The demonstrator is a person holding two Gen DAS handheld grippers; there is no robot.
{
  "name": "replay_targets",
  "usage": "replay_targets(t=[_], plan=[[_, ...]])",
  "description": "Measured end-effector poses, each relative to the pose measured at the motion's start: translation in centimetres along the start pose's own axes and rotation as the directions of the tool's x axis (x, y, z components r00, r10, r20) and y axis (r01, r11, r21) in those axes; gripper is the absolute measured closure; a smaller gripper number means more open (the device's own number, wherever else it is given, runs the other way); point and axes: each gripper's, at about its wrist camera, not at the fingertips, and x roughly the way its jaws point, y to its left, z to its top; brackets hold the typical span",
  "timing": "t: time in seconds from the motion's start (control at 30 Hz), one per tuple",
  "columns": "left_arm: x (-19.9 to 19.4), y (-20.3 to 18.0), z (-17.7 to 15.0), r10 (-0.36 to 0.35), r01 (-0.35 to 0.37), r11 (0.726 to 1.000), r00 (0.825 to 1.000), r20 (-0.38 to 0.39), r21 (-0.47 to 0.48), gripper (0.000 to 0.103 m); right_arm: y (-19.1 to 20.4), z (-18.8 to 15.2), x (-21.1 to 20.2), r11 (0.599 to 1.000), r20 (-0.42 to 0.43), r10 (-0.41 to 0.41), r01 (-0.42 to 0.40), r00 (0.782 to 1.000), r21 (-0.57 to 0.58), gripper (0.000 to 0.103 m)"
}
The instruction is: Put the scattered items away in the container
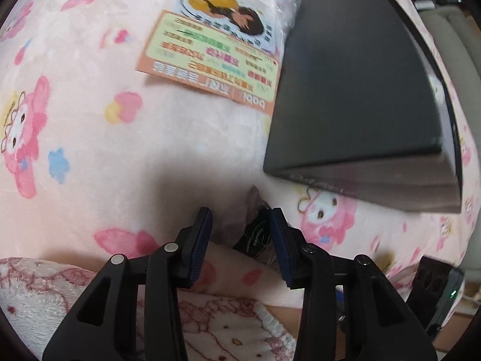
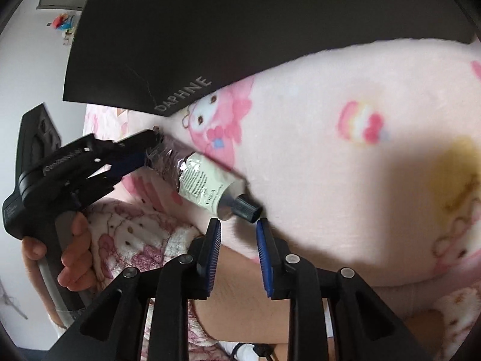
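Left gripper (image 2: 151, 150) clamped on crimped end of tube (image 2: 207, 185); right gripper (image 2: 239, 225) parted, empty, just beside cap.

Two grippers were in view, the left gripper (image 2: 150, 147) and the right gripper (image 2: 237, 225). There was one tube (image 2: 204, 186) with one black cap (image 2: 248, 209), one black box (image 1: 360, 90) to the far right, one printed leaflet (image 1: 210, 69) to its left, and one pink blanket (image 1: 90, 135) underneath.
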Motion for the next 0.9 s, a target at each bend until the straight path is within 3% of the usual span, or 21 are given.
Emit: replay_targets(t=[0.17,0.27,0.33,0.4,0.47,0.57,0.7,0.8,0.9], plan=[[-0.5,0.1,-0.8,-0.096,0.102,0.992,0.993,-0.073,0.069,0.060,0.4,0.3,-1.2,1.000,0.144,-0.007,0.008,0.989,-0.004,0.080],[-1.6,0.9,-1.0,-0.143,0.147,0.987,0.988,-0.054,0.070,0.060,0.8,-0.2,-3.6,1.000,0.272,-0.018,0.023,0.962,-0.014,0.080],[-2.0,1.5,-0.9,-0.152,0.154,0.986,0.988,-0.040,0.055,0.060,0.8,-0.4,-4.8,1.000,0.311,-0.027,0.030,0.950,-0.006,0.080],[-2.1,1.7,-0.7,-0.121,0.123,0.991,0.992,-0.035,0.057,0.059,0.3,-0.6,-5.2,0.999,0.313,-0.054,0.051,0.948,0.016,0.078],[-2.0,1.6,-0.6,-0.076,0.079,0.994,0.996,-0.042,0.073,0.058,-0.4,-0.5,-4.5,0.998,0.273,-0.052,0.039,0.961,0.055,0.073],[-2.0,1.6,-0.5,-0.066,0.071,0.993,0.996,-0.051,0.093,0.051,-1.4,0.0,-2.8,0.993,0.191,-0.060,0.038,0.980,0.114,0.069],[-2.0,1.8,-0.2,-0.062,0.069,0.992,0.996,-0.064,0.108,0.045,-1.2,0.5,-1.7,0.995,0.201,-0.017,-0.002,0.979,0.095,0.062],[-2.6,1.9,-0.3,-0.055,0.060,0.989,0.998,-0.041,0.136,0.046,-0.7,0.4,-0.9,0.998,0.201,-0.033,0.022,0.979,0.058,0.060],[-4.2,2.6,-0.7,-0.114,0.116,0.984,0.993,-0.024,0.138,0.049,-0.1,-0.4,-1.6,0.999,0.240,-0.042,0.038,0.970,0.021,0.061]])
